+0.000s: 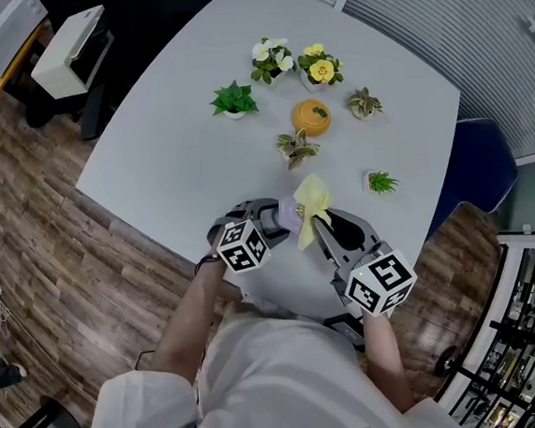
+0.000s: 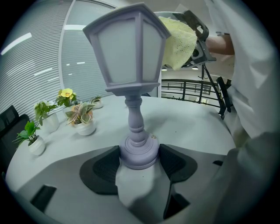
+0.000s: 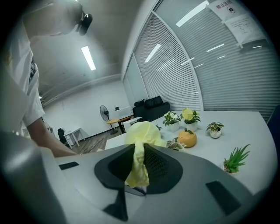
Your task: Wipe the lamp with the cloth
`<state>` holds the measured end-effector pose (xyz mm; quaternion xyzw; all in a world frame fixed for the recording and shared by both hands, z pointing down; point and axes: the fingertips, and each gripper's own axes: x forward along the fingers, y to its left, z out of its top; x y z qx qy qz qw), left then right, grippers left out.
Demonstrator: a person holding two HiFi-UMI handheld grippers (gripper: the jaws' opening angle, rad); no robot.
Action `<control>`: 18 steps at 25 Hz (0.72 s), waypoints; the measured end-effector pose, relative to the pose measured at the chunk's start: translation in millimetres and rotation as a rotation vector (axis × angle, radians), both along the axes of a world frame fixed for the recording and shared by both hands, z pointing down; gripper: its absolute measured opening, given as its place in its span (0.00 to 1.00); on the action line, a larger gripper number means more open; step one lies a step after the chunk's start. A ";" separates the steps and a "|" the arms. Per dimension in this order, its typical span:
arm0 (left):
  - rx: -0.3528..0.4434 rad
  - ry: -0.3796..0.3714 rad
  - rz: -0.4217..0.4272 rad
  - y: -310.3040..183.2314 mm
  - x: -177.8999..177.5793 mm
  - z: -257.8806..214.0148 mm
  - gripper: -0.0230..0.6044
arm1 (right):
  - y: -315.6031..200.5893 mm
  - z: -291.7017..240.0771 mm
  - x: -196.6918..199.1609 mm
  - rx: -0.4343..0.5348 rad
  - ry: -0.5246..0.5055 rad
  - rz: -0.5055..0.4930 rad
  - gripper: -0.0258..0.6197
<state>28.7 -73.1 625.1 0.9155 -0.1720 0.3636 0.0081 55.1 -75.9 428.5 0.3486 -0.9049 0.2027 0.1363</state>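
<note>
Fingers (image 2: 103,168) are clamped: left gripper (image 2: 139,170) on the lamp (image 2: 129,65) base, right gripper (image 3: 139,164) on the cloth (image 3: 139,144) at the lamp's 2 o'clock. Wiping is judged underway; a stroke across the shade is required.

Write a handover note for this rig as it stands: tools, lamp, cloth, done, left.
Left tool: shut on the base of the lamp.
Right tool: shut on the yellow cloth, with a bunch sticking out past the jaws.
The cloth is up beside the lamp's head. Contact can't be confirmed.
Done: both things are gripped and held together near the edge of the table.
Left: wipe the head, stem and base. How much is wiped doesn't show.
</note>
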 end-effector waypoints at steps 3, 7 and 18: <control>0.000 0.000 0.000 0.6 -0.1 0.5 0.51 | 0.4 2.9 -0.6 -0.005 0.001 0.001 0.15; -0.003 0.000 0.001 1.3 0.1 0.5 0.51 | -1.3 3.8 -1.1 -0.009 0.005 0.001 0.15; -0.002 0.000 0.001 0.8 -0.3 -0.1 0.51 | -15.3 6.2 1.1 -0.024 0.031 0.001 0.15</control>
